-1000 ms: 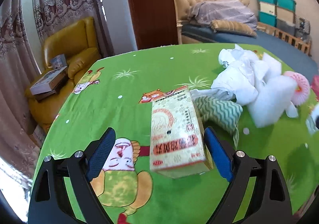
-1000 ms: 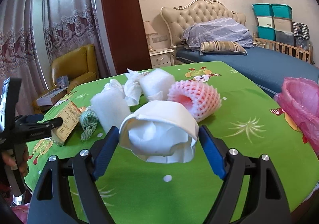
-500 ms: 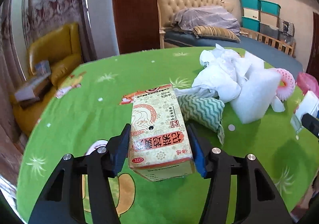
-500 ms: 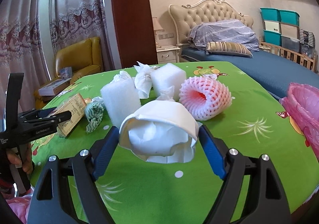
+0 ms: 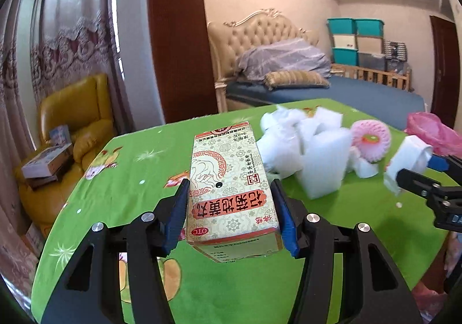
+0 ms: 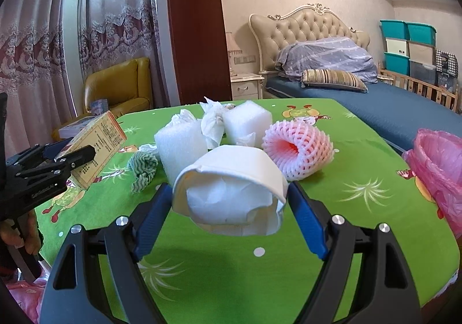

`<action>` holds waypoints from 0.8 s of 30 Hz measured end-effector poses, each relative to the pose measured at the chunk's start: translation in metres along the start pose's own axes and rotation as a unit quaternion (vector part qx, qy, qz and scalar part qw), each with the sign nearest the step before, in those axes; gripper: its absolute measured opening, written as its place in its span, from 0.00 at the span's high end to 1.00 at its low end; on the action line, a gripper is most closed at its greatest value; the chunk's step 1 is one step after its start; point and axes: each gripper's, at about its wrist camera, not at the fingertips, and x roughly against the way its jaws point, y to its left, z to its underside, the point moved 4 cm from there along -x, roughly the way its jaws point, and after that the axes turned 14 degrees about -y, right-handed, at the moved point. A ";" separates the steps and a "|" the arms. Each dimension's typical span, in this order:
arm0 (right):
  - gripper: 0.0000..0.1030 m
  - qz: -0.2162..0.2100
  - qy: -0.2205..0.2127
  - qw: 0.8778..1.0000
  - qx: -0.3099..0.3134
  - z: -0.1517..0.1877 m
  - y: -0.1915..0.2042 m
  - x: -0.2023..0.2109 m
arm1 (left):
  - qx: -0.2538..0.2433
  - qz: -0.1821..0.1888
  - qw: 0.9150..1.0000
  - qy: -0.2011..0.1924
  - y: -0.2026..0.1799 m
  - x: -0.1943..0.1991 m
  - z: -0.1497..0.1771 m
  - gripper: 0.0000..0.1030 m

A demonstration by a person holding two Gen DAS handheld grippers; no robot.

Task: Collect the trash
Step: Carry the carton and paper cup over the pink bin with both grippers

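Note:
My left gripper [image 5: 229,189] is shut on a patterned medicine box [image 5: 231,174] and holds it tilted, clear of the green tablecloth [image 5: 130,179]. The right wrist view shows the same box [image 6: 98,142] at the left, in the left gripper [image 6: 73,155]. My right gripper [image 6: 228,188] is shut on a squashed white paper cup [image 6: 231,177] stuffed with tissue, held above the table. On the table beyond lie two white foam blocks [image 6: 179,145] [image 6: 248,122], crumpled tissue [image 6: 213,122], a pink foam net [image 6: 297,151] and a green-and-white cloth [image 6: 143,168].
A pink plastic bag [image 6: 439,162] hangs open at the table's right edge. A yellow armchair [image 5: 78,122] with boxes on it stands left of the table, and a bed [image 6: 375,104] lies behind. A person's hand [image 6: 20,234] grips the left tool's handle.
The left jaws have shut on the medicine box and raised it off the cloth, swinging the view to the right. The right gripper keeps the paper cup almost still.

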 end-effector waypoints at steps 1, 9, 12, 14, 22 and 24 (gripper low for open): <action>0.23 0.002 -0.003 1.000 0.002 -0.001 0.000 0.002 | 0.000 0.004 1.000 -0.003 -0.002 0.002 -0.001 0.50; 0.23 0.016 -0.021 1.000 0.016 -0.010 -0.008 0.013 | -0.017 0.037 0.999 -0.029 -0.029 0.013 -0.011 0.49; 0.23 0.020 -0.024 0.999 0.018 -0.011 -0.011 0.017 | -0.026 0.050 0.998 -0.034 -0.041 0.012 -0.014 0.49; 0.23 0.024 -0.027 0.999 0.022 -0.012 -0.013 0.020 | -0.032 0.061 0.997 -0.035 -0.050 0.011 -0.015 0.49; 0.23 0.049 -0.035 0.998 0.024 -0.019 -0.033 0.031 | -0.053 0.095 0.993 -0.042 -0.081 0.008 -0.021 0.49; 0.23 0.056 -0.036 0.998 0.023 -0.020 -0.038 0.032 | -0.056 0.103 0.992 -0.044 -0.088 0.006 -0.023 0.49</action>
